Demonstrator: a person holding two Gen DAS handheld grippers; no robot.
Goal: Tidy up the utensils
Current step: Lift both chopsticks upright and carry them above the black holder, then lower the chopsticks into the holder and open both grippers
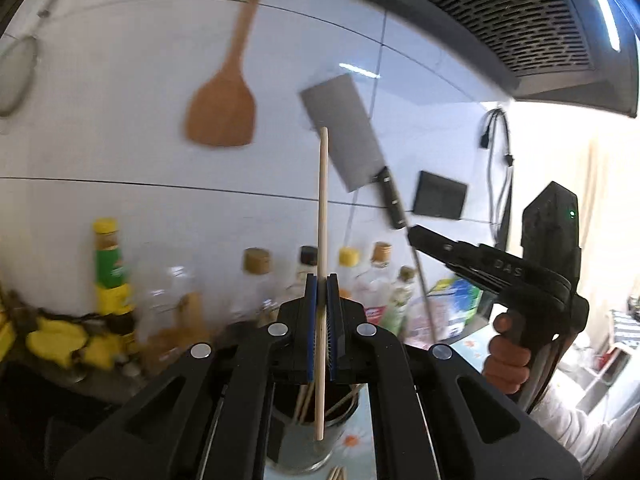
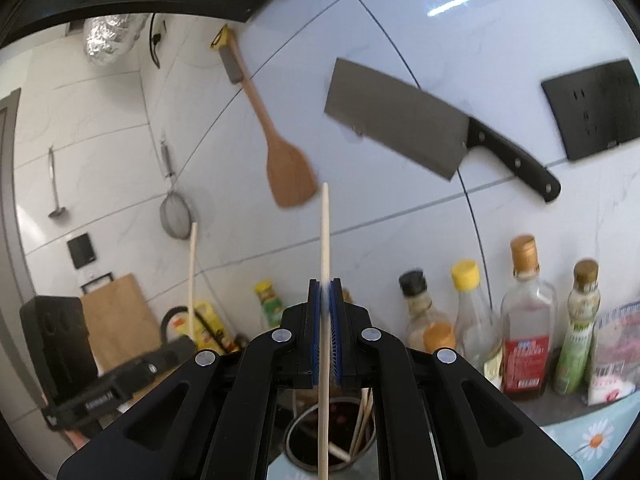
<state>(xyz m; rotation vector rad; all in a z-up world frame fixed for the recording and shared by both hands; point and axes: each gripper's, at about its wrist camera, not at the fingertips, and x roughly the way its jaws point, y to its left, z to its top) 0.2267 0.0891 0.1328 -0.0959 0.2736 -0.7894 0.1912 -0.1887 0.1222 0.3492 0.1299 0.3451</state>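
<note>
Over the counter, seen from the left wrist, the left gripper [image 1: 322,288] is clamped on a pale wooden chopstick [image 1: 322,216] that stands nearly upright between its blue pads [image 1: 310,296]. Its lower end hangs above a metal holder [image 1: 320,436] with more sticks inside. Off to the right a hand [image 1: 507,356] grips the right gripper [image 1: 416,236] — what it carries is not clear from this side. A wooden spatula [image 1: 222,108] and a cleaver [image 1: 344,136] hang on the tiled wall [image 1: 120,152]; bottles [image 1: 110,276] line the counter.

From the right wrist, the right gripper [image 2: 325,292] is closed tight on its own chopstick [image 2: 325,236], also near vertical, its lower part passing in front of the holder [image 2: 304,454] below. At left the other chopstick [image 2: 192,276] rises from the left gripper [image 2: 176,350] — well apart from this one. Cleaver [image 2: 396,124], spatula [image 2: 290,176] and a strainer [image 2: 175,216] hang behind.
</note>
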